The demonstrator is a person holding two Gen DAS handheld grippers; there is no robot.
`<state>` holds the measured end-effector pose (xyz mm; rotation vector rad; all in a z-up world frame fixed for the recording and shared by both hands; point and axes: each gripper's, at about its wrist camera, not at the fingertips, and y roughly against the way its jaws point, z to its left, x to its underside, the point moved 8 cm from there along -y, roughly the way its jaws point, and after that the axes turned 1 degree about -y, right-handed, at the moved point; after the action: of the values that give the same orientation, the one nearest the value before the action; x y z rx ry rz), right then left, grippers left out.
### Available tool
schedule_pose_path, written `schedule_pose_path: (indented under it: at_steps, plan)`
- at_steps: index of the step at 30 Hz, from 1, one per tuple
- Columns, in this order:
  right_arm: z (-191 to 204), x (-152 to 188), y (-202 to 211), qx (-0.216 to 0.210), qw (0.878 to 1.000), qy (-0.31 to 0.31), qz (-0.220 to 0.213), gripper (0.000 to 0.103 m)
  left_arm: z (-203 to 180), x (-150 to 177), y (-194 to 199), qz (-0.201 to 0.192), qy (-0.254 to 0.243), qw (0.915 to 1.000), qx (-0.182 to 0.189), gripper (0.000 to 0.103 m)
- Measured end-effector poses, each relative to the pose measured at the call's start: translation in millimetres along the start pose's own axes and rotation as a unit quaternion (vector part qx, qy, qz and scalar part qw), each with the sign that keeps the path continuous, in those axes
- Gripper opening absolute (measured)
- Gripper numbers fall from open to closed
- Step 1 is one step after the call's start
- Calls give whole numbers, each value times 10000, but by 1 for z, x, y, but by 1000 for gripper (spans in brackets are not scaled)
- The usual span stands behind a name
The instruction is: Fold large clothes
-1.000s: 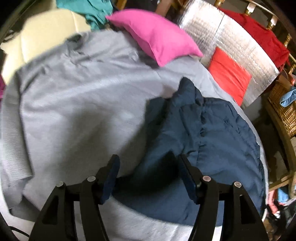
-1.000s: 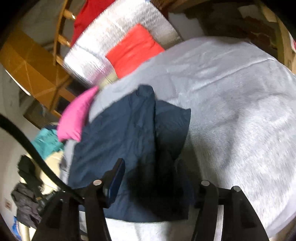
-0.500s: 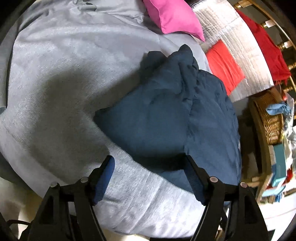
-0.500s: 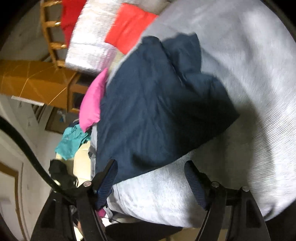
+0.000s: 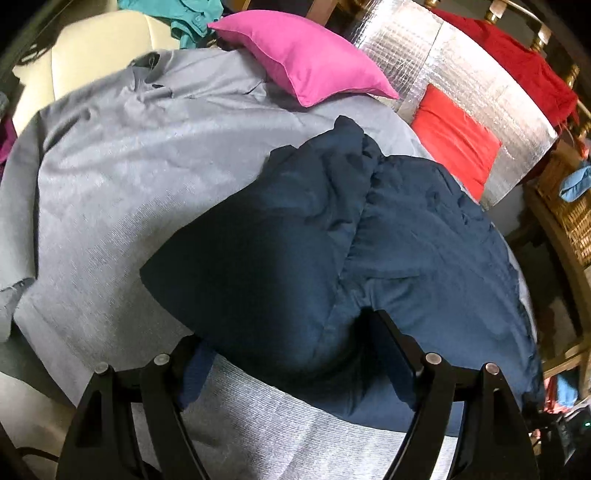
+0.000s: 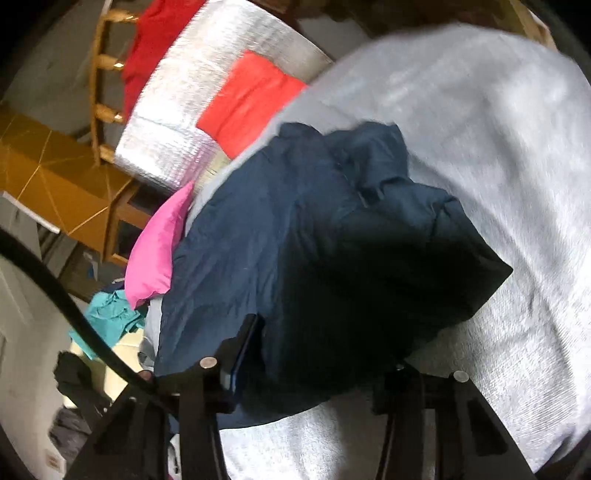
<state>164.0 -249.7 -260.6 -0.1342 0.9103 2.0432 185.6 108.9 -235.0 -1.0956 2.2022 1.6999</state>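
Note:
A navy blue garment (image 5: 332, 236) lies folded over itself on a grey cloth-covered surface (image 5: 110, 184); it also shows in the right wrist view (image 6: 314, 258). My left gripper (image 5: 295, 358) is open, its fingers wide apart, with the garment's near edge lying between them. My right gripper (image 6: 321, 354) is open too, with the garment's near edge bulging between its fingers. The right finger of the right gripper is partly hidden behind the cloth. Neither gripper pinches the fabric.
A pink pillow (image 5: 306, 66) lies at the far side, next to a silver foil panel (image 5: 461, 74) with a red cushion (image 5: 454, 136). A teal cloth (image 5: 184, 14) and a cream seat (image 5: 96, 55) are at the back left. A wicker basket (image 5: 569, 206) stands at right.
Both grippers moved in closer to the navy garment's near edge; it now lies between their fingers. The left view swung back up, showing the pillow and seat again.

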Motion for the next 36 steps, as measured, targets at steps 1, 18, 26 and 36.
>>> schedule_pose_path:
  at_steps: [1, 18, 26, 36]
  plan:
    - [-2, 0, -1, 71, 10000, 24, 45, 50, -1, 0, -1, -1, -23, 10000, -44, 82]
    - [-2, 25, -28, -220, 9968, -501, 575, 70, -12, 4, 7, -301, -520, 9945, -859, 82]
    - [19, 16, -17, 40, 9994, 286, 194, 42, -15, 3, 10, -361, -569, 9937, -893, 82]
    - [-10, 14, -17, -198, 9967, -397, 679, 48, -9, 3, 5, -59, -472, 9969, -624, 84]
